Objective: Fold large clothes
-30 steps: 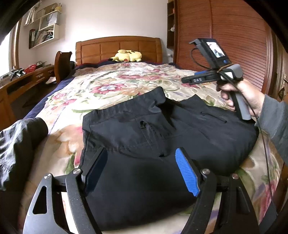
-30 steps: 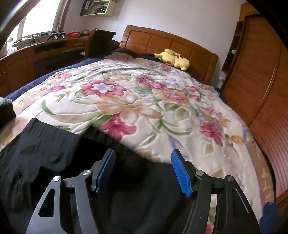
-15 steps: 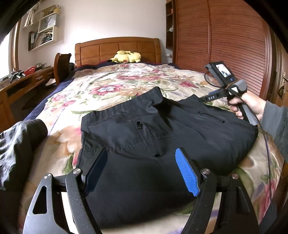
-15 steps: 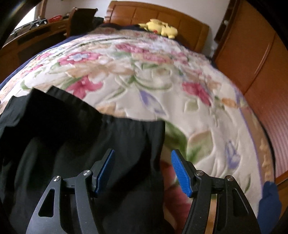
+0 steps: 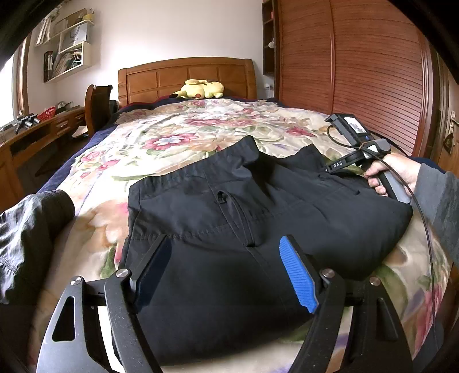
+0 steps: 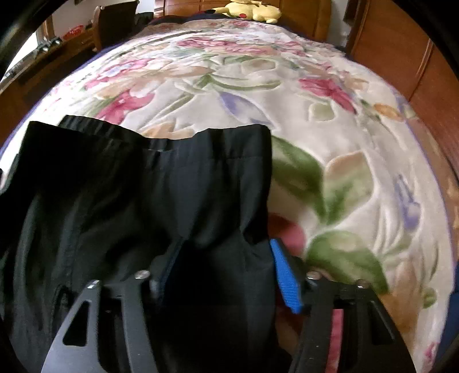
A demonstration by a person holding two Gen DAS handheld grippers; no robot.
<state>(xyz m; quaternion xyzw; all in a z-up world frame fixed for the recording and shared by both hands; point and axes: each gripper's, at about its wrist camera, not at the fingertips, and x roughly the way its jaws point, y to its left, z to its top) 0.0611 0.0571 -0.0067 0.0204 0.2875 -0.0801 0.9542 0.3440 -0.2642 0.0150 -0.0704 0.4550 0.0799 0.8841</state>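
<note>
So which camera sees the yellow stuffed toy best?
The left wrist view. There the yellow stuffed toy lies whole and sharp against the wooden headboard. In the right wrist view it sits at the very top edge, blurred and partly cut off.

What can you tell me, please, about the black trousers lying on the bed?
The black trousers are of a thin woven fabric with an elastic-looking waistband, stitched seams and a zipped fly. They lie folded and rumpled on the floral bedspread, waistband towards the headboard. The right claw has just been closing around their right edge, cloth bunched between its fingers; whether the pads press yet is unclear. The left claw hovers open over the near part.
</note>
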